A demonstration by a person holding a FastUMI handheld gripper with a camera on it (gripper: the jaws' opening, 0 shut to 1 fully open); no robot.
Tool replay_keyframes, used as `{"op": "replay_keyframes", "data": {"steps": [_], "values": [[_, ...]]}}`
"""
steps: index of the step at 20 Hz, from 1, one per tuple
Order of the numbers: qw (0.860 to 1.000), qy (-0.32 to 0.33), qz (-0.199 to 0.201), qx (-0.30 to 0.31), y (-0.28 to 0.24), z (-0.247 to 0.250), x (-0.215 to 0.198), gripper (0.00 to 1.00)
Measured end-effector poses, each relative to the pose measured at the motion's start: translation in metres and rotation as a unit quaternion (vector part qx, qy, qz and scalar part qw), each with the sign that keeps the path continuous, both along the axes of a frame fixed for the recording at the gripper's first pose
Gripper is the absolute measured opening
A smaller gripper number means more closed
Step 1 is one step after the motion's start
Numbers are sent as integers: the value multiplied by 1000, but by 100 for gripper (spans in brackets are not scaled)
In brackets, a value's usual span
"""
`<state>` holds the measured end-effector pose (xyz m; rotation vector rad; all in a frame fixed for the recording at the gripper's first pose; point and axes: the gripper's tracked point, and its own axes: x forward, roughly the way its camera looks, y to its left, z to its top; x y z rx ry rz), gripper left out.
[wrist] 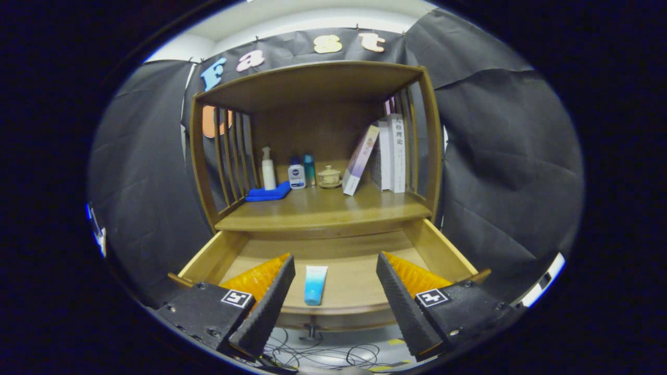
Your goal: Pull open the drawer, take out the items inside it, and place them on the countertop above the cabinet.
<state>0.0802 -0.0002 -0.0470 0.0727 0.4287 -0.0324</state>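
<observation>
The wooden drawer [437,250] stands pulled out below the cabinet's countertop [323,211]. A blue and white tube [315,284] lies flat on the drawer's floor, near its front wall, cap end toward me. My gripper [336,265] hovers open above the drawer's front, fingers spread wide, and the tube lies between them, lower down and apart from both. Nothing is held. The drawer's knob [311,331] shows below the front wall.
On the countertop stand a white pump bottle [268,169], a folded blue cloth [268,194], two small bottles [301,174], a lidded ceramic cup [329,177] and several books [388,153] at the right. Slatted wooden sides and a top shelf enclose it. Cables [318,357] lie on the floor.
</observation>
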Motion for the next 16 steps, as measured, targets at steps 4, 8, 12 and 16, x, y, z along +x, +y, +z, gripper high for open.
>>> {"op": "replay_keyframes", "data": {"steps": [4,8,12,16], "values": [[998,57,33,-5,26,3,51,99],[988,150,42,-21,44,-29,90,99],[960,276,41,-36,48,-83,102,99],[917,396,33,-13,51,-137,82,96]]}}
